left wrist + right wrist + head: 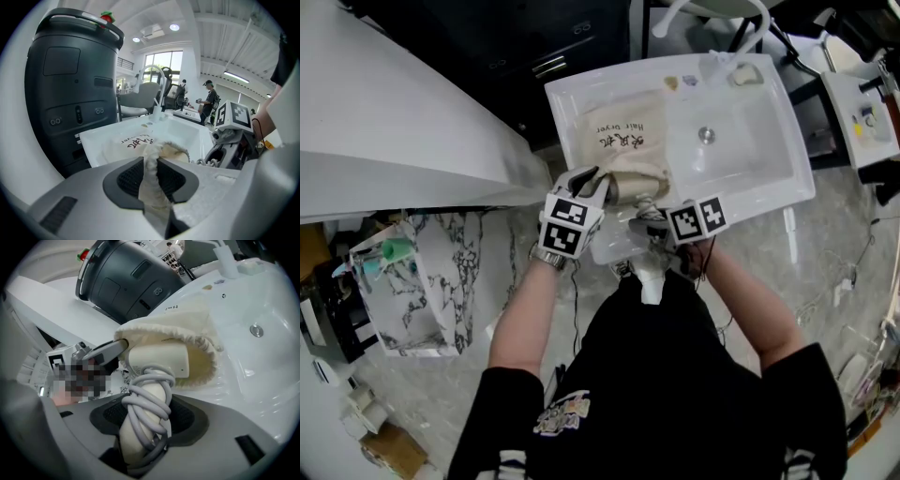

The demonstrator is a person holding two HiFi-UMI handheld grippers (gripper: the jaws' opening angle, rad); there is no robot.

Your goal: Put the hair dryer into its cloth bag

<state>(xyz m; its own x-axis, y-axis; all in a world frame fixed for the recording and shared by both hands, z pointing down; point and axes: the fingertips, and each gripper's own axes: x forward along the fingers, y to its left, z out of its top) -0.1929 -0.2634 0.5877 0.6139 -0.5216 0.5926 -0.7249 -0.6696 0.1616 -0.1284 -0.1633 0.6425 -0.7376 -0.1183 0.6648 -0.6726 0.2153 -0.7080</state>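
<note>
**Dryer [158, 360] entering bag [190, 324]**

The left gripper [150, 177] had its fingers [129, 180] pinched on the rim of the bag, which lay in the sink [750, 164]. The right gripper [147, 423] clamped the dryer's cord-wrapped handle, with the head just inside the mouth. Next, probably, came pushing it deeper with the rim lifted.

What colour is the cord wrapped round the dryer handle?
Light grey cord; clearest in the right gripper view.

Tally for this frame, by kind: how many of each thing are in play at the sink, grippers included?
hair dryer: 1
cloth bag: 1
grippers: 2, left gripper and right gripper
sink: 1
Total: 5
</note>
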